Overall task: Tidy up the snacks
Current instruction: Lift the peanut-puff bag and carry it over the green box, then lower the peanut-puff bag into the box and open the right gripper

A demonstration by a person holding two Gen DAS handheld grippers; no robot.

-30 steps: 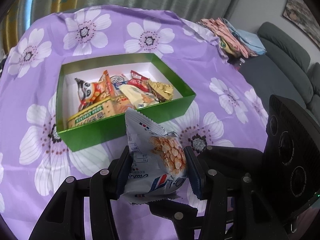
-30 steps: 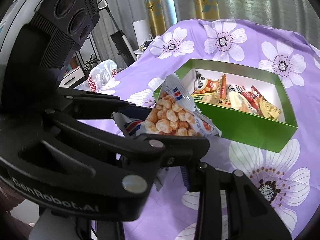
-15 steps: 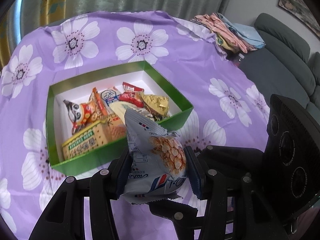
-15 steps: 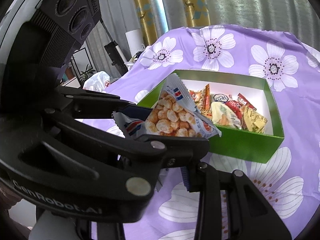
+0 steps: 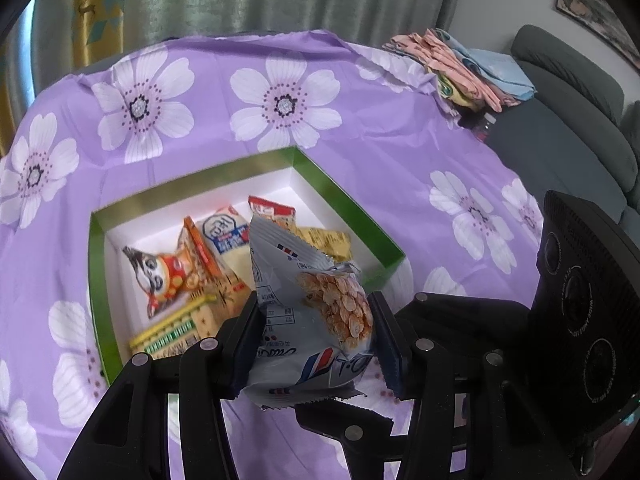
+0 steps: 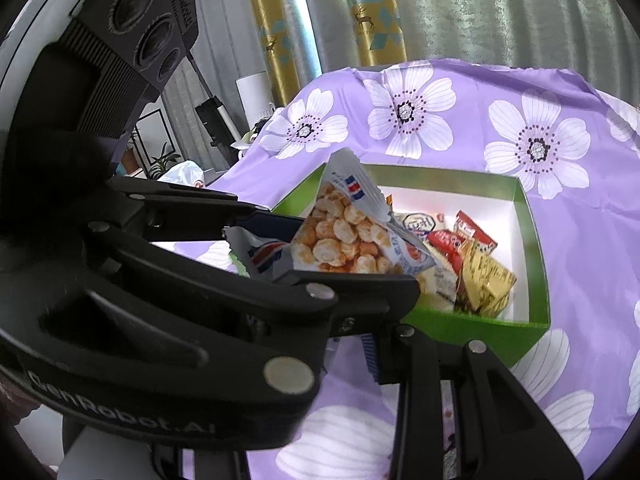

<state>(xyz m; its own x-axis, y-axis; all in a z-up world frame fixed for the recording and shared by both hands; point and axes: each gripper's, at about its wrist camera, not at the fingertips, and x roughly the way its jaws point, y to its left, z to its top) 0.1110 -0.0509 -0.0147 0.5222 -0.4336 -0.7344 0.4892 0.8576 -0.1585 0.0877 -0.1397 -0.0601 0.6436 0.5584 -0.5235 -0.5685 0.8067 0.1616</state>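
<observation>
Several snacks already lie in the green box, while my left gripper clamps 1 puffed-snack packet above its near edge, and my right gripper, narrowly parted, holds nothing visible.

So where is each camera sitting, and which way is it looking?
Left wrist: sits on the left tool, looking forward and down along its fingers at the puffed-snack packet it grips and the green box beyond; the right tool's black body shows at right.
Right wrist: sits on the right tool, looking across the purple flowered tablecloth at the box; the left tool fills its left side.
Both share the packet, the box of snacks and the tablecloth.
</observation>
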